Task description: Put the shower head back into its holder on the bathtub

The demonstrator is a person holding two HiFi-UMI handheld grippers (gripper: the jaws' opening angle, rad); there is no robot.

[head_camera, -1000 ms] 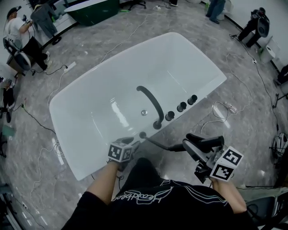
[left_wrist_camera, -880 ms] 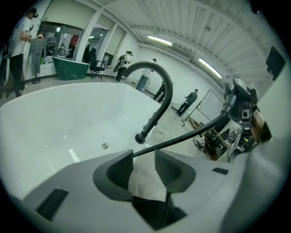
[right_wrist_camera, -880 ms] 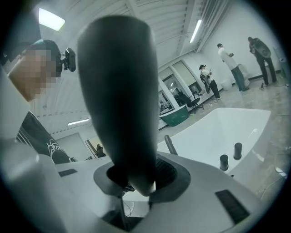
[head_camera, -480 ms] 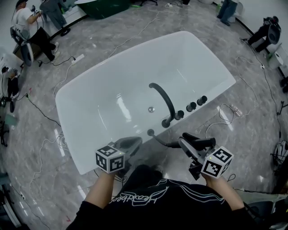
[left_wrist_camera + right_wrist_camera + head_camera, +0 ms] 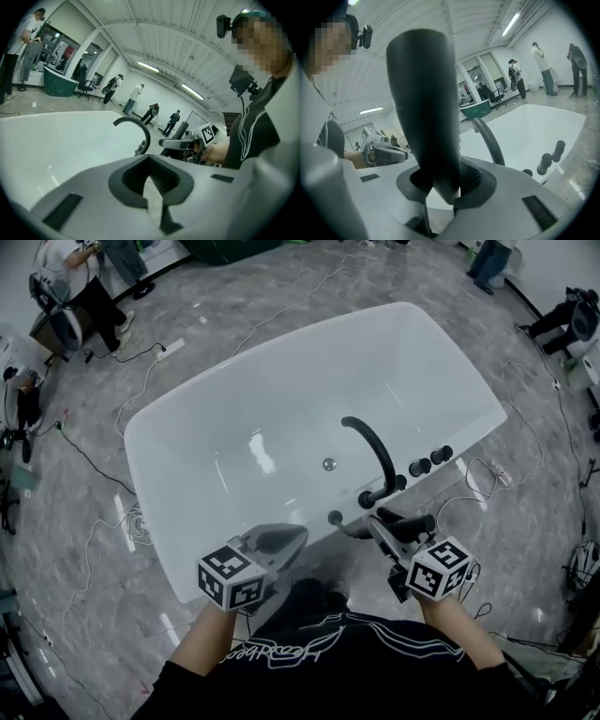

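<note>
The white bathtub (image 5: 234, 409) carries a black arched faucet (image 5: 373, 454) and the round holder hole (image 5: 335, 517) on its near rim. My right gripper (image 5: 392, 527) is shut on the black shower head (image 5: 405, 520). In the right gripper view the shower head's handle (image 5: 424, 103) stands upright between the jaws. A dark hose (image 5: 354, 532) runs from the holder to the shower head. Left of the holder, my left gripper (image 5: 284, 539) hangs over the rim. Its jaws have just been closing and are shut (image 5: 151, 177) with nothing between them.
Black knobs (image 5: 419, 466) stand on the rim right of the faucet, also in the right gripper view (image 5: 544, 162). Cables (image 5: 469, 479) lie on the grey marble floor around the tub. People stand at the room's far edges (image 5: 75, 296).
My left gripper has lifted off the tub rim and its jaws have closed empty. The right gripper has brought the shower head lower and closer to the holder.
</note>
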